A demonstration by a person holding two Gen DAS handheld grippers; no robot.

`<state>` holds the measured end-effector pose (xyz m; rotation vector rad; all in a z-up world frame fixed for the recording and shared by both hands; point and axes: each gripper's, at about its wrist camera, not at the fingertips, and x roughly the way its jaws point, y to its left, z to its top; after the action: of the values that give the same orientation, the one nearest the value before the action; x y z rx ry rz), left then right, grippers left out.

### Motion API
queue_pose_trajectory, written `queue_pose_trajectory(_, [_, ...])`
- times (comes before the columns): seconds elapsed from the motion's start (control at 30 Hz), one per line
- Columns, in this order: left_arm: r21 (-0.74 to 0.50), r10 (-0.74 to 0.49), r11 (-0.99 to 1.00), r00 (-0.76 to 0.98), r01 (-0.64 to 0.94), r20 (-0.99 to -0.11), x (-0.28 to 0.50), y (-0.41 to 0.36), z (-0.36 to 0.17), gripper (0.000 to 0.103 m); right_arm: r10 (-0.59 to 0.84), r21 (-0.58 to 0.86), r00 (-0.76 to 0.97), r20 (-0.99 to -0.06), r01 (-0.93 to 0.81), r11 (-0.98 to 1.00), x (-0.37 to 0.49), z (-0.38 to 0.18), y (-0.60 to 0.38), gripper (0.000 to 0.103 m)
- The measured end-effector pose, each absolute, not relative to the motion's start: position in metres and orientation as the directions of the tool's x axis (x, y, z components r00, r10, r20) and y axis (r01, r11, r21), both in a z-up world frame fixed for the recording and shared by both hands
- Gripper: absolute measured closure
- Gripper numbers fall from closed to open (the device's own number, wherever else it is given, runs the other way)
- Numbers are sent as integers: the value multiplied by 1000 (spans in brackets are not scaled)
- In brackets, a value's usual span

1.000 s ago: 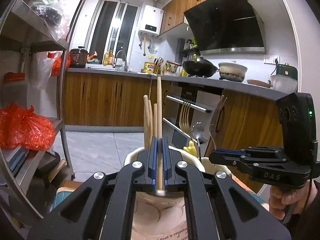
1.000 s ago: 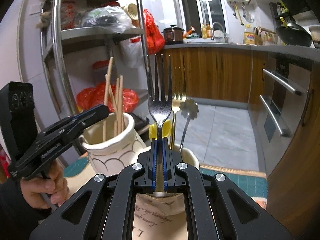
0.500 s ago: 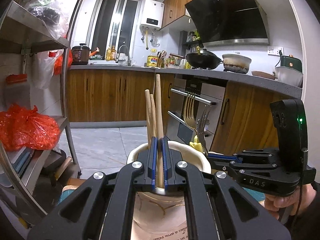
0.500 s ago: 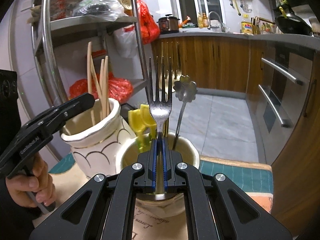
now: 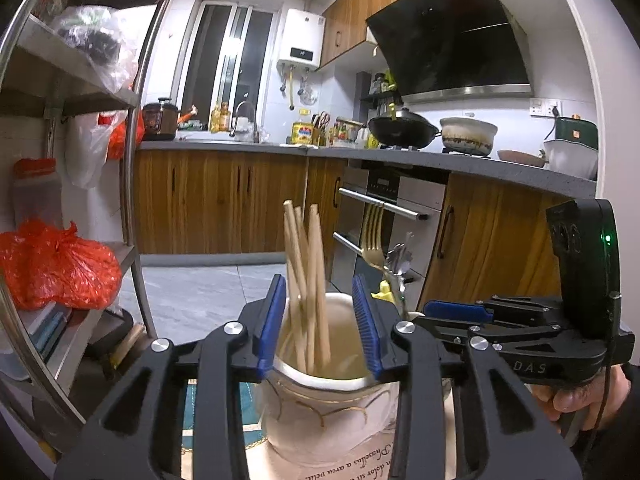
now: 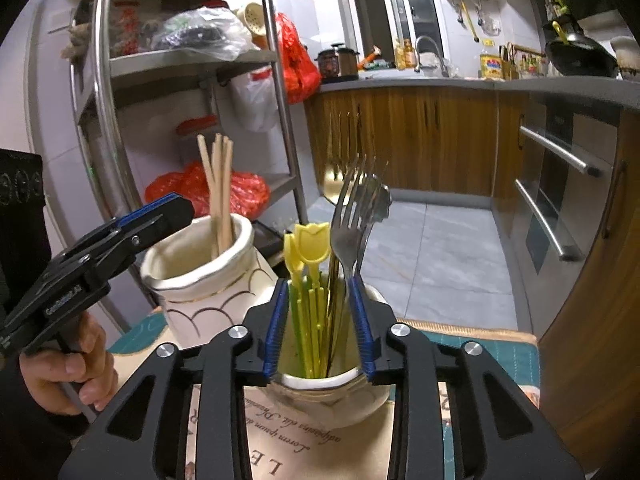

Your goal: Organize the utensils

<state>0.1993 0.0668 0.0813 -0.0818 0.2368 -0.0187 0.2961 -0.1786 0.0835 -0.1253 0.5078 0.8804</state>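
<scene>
My left gripper [image 5: 319, 322] is open above a white ceramic jar [image 5: 320, 416] that holds several wooden chopsticks [image 5: 308, 280]. My right gripper [image 6: 320, 324] is open above a second white jar [image 6: 332, 396] that holds a silver fork [image 6: 350, 220], yellow tulip-topped picks [image 6: 310, 248], a gold fork and a flower-ended spoon. The chopstick jar [image 6: 200, 276] and the left gripper [image 6: 160, 216] show at the left of the right wrist view. The right gripper [image 5: 456, 310] shows at the right of the left wrist view. Both grippers hold nothing.
Both jars stand on a printed mat [image 6: 280, 452] over a teal cloth. A steel shelf rack [image 5: 132, 216] with red bags stands at the left. Wooden cabinets and an oven [image 6: 560, 208] line the kitchen beyond. A tiled floor lies below.
Both grippers have opened. The left one let go of a chopstick, which now stands in its jar. The right one let go of the silver fork, which now stands in its jar.
</scene>
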Motion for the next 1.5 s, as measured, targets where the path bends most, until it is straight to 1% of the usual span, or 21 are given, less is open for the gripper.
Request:
queue_pose_trajectory(0.1, [-73,-34,997,974,18,-223,192,64,85,67,711,97,546,-443,-759,644,293,87,-186,67])
queue_pose_trajectory(0.17, [-74,-38,997,976,23,-214,187,63,86,63,715,101,563,-413,-752,651,290,88,-194,60])
queue_pose_trajectory(0.2, [-72,-38,997,977,24,-209,184,63,85,56,715,101,573,-401,-748,656,289,89,-197,56])
queue_pose_trajectory(0.23, [-70,-38,997,978,24,-203,181,63,85,48,715,99,582,-388,-744,660,288,88,-200,47])
queue_pose_trajectory(0.27, [-69,-39,997,980,25,-197,177,63,84,46,713,95,591,-377,-741,664,286,87,-203,40])
queue_pose_trajectory(0.37, [-56,-38,998,980,27,-197,168,60,81,38,702,85,608,-370,-731,677,280,84,-208,31])
queue_pose_trajectory(0.43, [-49,-33,999,980,24,-198,163,59,77,29,693,75,621,-366,-723,687,275,80,-211,27])
queue_pose_trajectory(0.47, [-47,-31,999,979,22,-201,161,58,75,28,692,72,623,-364,-722,688,272,79,-212,24])
queue_pose_trajectory(0.5, [-43,-26,999,978,18,-206,159,57,72,23,686,64,631,-362,-717,694,269,77,-212,23])
queue_pose_trajectory(0.53, [-43,-21,999,978,12,-209,157,56,70,16,680,57,638,-361,-712,700,266,75,-213,19])
queue_pose_trajectory(0.6, [-49,-18,999,977,8,-211,153,56,67,10,669,49,651,-358,-703,710,260,73,-216,15])
queue_pose_trajectory(0.63, [-48,-12,999,978,2,-209,149,54,66,5,665,45,658,-352,-698,715,257,73,-217,13])
queue_pose_trajectory(0.77, [-58,16,998,981,-28,-195,138,54,61,5,654,47,688,-313,-677,734,244,73,-228,9])
queue_pose_trajectory(0.87, [-82,33,995,981,-50,-190,132,56,57,5,651,55,700,-293,-668,742,236,72,-232,8])
queue_pose_trajectory(0.93, [-99,34,994,980,-54,-197,132,58,54,5,652,43,708,-271,-668,743,230,71,-234,8])
queue_pose_trajectory(1.07, [-110,36,992,983,-57,-181,128,61,54,5,651,17,720,-239,-667,745,224,72,-234,6])
queue_pose_trajectory(1.37, [-74,55,995,977,-72,-207,133,54,54,5,649,19,721,-242,-665,746,228,69,-232,6])
queue_pose_trajectory(1.5, [-78,69,993,974,-88,-216,135,56,53,5,650,22,721,-240,-665,746,227,69,-233,6])
